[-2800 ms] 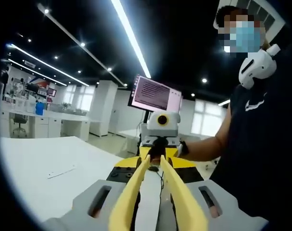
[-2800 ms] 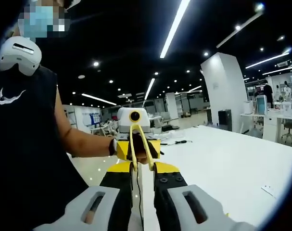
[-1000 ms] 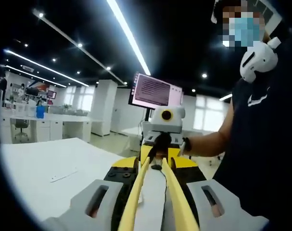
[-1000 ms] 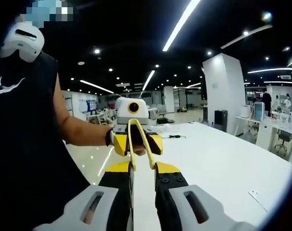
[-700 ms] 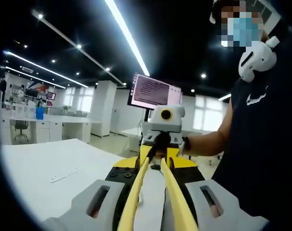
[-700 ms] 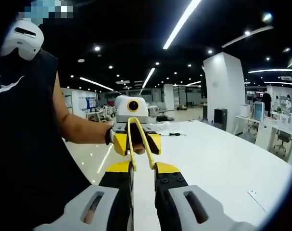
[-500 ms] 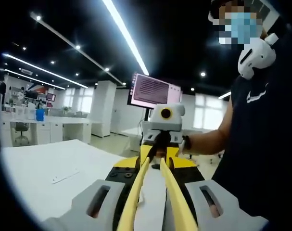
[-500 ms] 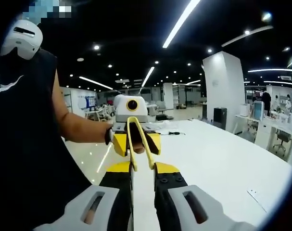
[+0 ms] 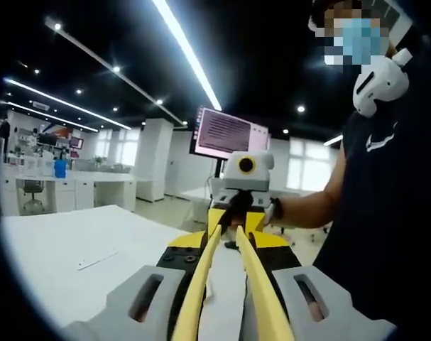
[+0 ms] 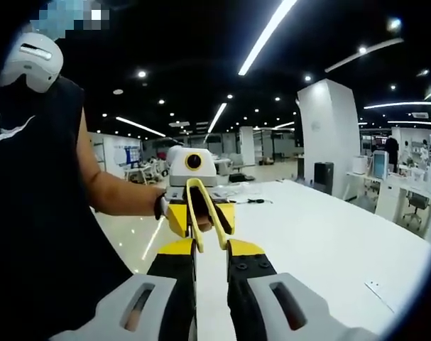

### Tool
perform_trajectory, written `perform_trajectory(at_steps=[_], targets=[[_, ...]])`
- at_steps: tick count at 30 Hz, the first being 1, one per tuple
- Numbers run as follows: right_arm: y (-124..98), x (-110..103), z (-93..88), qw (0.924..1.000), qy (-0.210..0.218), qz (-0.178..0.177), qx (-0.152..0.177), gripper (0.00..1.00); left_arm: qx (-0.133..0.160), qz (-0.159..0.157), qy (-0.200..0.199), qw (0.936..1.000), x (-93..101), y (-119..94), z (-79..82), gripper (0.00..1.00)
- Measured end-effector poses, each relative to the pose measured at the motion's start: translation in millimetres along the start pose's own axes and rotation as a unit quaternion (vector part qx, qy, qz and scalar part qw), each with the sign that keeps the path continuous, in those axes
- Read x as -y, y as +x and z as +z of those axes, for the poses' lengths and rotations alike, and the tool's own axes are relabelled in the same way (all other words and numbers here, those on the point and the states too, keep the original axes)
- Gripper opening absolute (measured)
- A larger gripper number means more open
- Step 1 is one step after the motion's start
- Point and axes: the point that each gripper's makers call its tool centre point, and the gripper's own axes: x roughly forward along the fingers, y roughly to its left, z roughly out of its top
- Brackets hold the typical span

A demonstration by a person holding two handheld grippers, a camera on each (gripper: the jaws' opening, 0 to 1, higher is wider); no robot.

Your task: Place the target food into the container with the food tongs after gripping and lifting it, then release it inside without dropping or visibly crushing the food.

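Observation:
My two grippers face each other above a white table, each held by the same person. In the left gripper view my left gripper (image 9: 228,231) sends its long yellow jaws up from the bottom. Their tips lie close together and blend into the yellow body of the right gripper (image 9: 238,214) just beyond, so the gap is unclear. In the right gripper view my right gripper (image 10: 194,183) has its thin yellow jaws meeting at the tip, with nothing between them. The left gripper (image 10: 201,213) sits right behind, in the person's hand.
The white table (image 9: 66,249) (image 10: 329,249) spreads out to the side in both views, with a small flat strip (image 9: 98,257) (image 10: 382,288) lying on it. The person's dark torso (image 9: 385,213) (image 10: 37,213) stands close by. A lit monitor (image 9: 228,135) hangs behind.
Both views have drifted slightly while the grippers keep facing each other. The gap between my left jaws looks a little narrower than 2.8 s ago.

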Motion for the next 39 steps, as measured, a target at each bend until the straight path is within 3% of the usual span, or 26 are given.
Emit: perform_trajectory(at_steps=[17,27,30,34,39], targets=[[-1,0,3.6,1.0,0.003,0.003,0.006,0.15,0.025,0.004,0.002,0.9997,2.9,3,6.9,0.19],[-3,6,-2.7,0.9997,-0.016,-0.012,0.012,0.23,0.009,0.022,0.021,0.9995,-1.6,2,4.6,0.23],[-11,13,-13.3,0.9993,-0.021,-0.032,-0.005,0.25,0.008,0.042,0.018,0.9989,-10.3,-5,2.6,0.24],[-34,35,-23.2,0.9953,-0.022,-0.094,-0.009,0.45,-0.005,0.068,0.02,0.9975,-21.3,-15,-3.6,0.24],[-68,51,-46.5,0.9874,-0.012,-0.154,-0.032,0.56,-0.02,0.092,0.029,0.9951,-32.8,-21,-12.8,0.25]])
